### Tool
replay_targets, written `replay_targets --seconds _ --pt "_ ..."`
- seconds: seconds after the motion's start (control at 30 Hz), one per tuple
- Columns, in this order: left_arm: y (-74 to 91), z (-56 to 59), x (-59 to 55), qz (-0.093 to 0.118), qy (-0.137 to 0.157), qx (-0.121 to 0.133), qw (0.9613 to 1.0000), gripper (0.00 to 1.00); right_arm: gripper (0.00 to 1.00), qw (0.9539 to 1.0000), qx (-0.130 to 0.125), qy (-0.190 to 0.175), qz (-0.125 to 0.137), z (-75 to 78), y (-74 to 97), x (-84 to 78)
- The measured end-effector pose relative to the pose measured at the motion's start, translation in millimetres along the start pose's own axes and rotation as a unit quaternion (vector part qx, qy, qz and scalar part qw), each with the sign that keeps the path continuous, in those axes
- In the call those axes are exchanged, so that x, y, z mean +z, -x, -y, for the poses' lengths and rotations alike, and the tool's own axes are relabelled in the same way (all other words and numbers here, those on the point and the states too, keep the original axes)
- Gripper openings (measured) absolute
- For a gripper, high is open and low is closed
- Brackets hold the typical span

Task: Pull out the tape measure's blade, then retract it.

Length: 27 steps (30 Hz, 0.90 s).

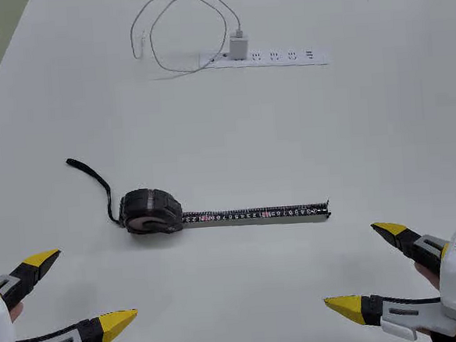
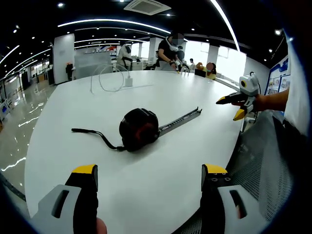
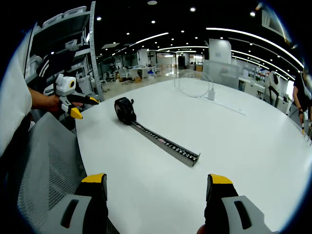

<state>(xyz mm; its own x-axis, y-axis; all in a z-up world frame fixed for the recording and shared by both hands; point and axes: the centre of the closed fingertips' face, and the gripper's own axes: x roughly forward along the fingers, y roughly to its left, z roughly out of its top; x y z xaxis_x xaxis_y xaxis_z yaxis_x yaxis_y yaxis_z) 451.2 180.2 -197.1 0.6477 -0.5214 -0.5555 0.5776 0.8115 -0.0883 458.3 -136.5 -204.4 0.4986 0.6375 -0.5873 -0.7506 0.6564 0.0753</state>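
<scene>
Left gripper (image 1: 96, 282) spread, right gripper (image 1: 350, 263) spread, tape measure (image 1: 149, 211) ahead, blade (image 1: 254, 214) out, power strip (image 1: 283, 57) beyond

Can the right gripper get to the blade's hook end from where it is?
Probably yes: the right gripper is open, and only bare table lies between it and the blade's hook end.

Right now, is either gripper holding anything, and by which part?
Nothing held. Left gripper and right gripper are open, clear of the tape measure on the table.
</scene>
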Motion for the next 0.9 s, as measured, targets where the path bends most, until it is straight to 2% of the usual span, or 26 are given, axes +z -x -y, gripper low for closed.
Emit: replay_targets --seconds 0.5,0.9 --pt "-4.0 2.5 3.7 0.001 0.002 -0.005 1.0000 0.85 0.82 1.0000 0.002 0.002 -0.001 -0.4 -1.4 0.4" --pt "-20.9 8.7 10.3 -0.003 0.001 -0.012 0.9999 0.86 0.83 1.0000 0.005 0.002 -0.005 0.4 -1.7 -1.5"
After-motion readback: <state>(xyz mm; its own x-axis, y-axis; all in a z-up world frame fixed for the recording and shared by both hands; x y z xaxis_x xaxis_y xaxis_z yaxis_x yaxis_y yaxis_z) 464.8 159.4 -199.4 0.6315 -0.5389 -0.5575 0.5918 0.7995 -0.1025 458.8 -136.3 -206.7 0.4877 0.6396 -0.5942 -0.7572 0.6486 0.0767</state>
